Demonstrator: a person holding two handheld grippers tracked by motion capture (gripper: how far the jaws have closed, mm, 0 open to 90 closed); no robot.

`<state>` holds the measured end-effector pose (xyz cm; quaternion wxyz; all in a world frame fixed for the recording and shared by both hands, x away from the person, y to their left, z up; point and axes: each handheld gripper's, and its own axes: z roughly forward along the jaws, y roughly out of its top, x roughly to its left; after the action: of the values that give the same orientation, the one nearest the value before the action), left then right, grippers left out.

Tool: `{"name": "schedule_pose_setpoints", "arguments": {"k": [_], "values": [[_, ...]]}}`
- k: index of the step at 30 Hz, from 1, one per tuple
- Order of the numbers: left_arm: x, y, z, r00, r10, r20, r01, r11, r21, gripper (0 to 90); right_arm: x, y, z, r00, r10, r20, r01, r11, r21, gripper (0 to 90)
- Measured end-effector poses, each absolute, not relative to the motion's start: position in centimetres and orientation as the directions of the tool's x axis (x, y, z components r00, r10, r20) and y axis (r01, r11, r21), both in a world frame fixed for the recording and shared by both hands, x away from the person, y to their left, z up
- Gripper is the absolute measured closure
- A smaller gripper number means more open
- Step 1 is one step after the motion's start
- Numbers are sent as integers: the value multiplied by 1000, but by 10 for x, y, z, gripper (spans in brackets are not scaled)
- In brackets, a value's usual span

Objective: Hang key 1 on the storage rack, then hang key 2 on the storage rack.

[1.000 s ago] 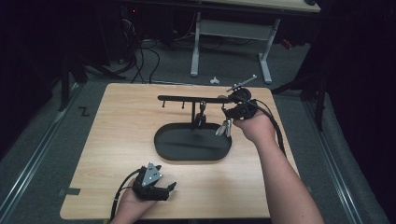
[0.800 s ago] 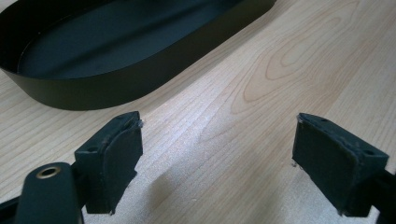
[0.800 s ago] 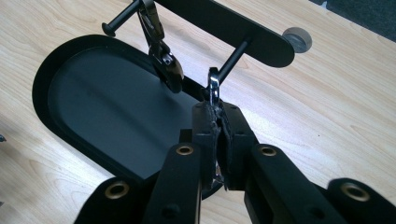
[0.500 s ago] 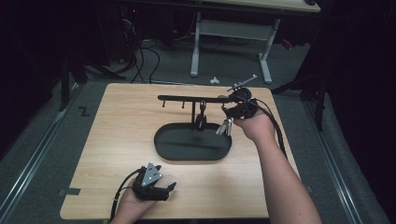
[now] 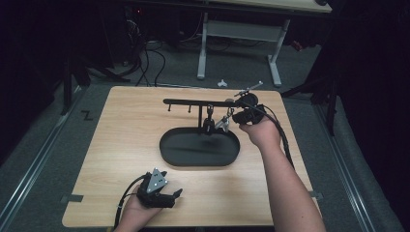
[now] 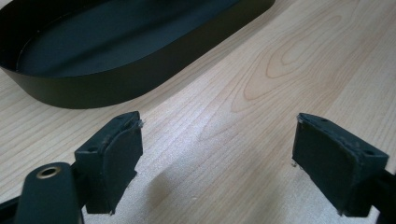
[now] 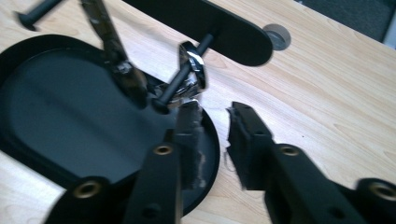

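the right claw (image 5: 231,120) hangs at the rack's (image 5: 193,102) right end, at about 1 o'clock on the tabletop (image 5: 125,125). its jaws have just been opening and now stand a little apart, with nothing pressed between them. just ahead of them a shiny ring (image 7: 194,65) hangs on a peg (image 7: 180,78) over the black tray (image 5: 181,155). the left claw (image 5: 170,197), at 6 o'clock, rests wide open and empty on the wood.

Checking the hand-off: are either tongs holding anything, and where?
Nothing. The right tongs have just opened beside the ring hung on its peg; the left tongs are open.
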<state>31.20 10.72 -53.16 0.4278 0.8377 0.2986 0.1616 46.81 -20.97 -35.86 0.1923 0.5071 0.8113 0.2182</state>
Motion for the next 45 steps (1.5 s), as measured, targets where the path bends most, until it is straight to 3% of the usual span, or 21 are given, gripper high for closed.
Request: {"name": "schedule_pose_setpoints", "arguments": {"k": [23, 33, 45], "values": [[310, 105, -532, 771, 637, 22, 356, -459, 814, 167, 436, -229, -400, -424, 905, -13, 737, 354, 575, 362], [308, 106, -528, 770, 637, 32, 339, -450, 826, 169, 392, -245, -435, -404, 914, -42, 678, 330, 657, 267], [306, 100, -526, 774, 631, 52, 320, -461, 828, 168, 324, -294, -499, -373, 927, -25, 611, 266, 746, 206]]}}
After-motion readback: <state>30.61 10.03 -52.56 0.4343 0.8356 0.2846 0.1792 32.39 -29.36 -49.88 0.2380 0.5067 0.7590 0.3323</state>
